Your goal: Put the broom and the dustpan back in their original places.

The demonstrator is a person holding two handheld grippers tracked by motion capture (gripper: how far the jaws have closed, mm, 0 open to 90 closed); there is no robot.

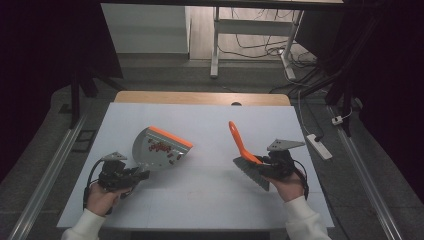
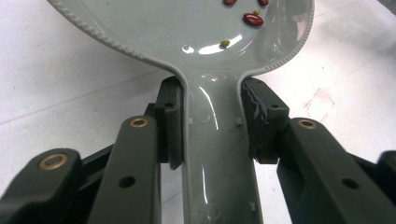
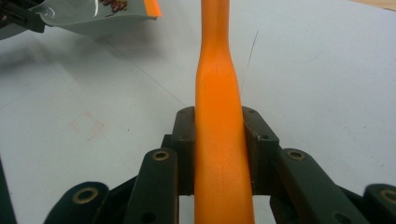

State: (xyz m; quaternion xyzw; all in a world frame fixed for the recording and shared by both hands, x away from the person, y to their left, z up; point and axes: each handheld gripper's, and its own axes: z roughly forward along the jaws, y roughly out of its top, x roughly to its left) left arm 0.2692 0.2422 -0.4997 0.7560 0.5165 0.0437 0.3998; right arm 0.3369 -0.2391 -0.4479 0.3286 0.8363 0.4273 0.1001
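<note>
Left tongs (image 2: 212, 126) clenched on grey dustpan (image 1: 159, 150) handle, beans (image 1: 162, 147) aboard, above the tabletop (image 1: 210, 195). Right tongs (image 3: 219, 149) clamp orange brush (image 1: 245, 152). Risk: tilting would spill beans.

The grey plastic dustpan (image 1: 159, 150) has a bright orange front edge and a finely ribbed rim, and the small beans (image 2: 253, 19) in it are dark red. The hand brush (image 1: 245, 152) has an orange plastic handle and grey bristles. The desk (image 1: 200, 200) is plain white.
</note>
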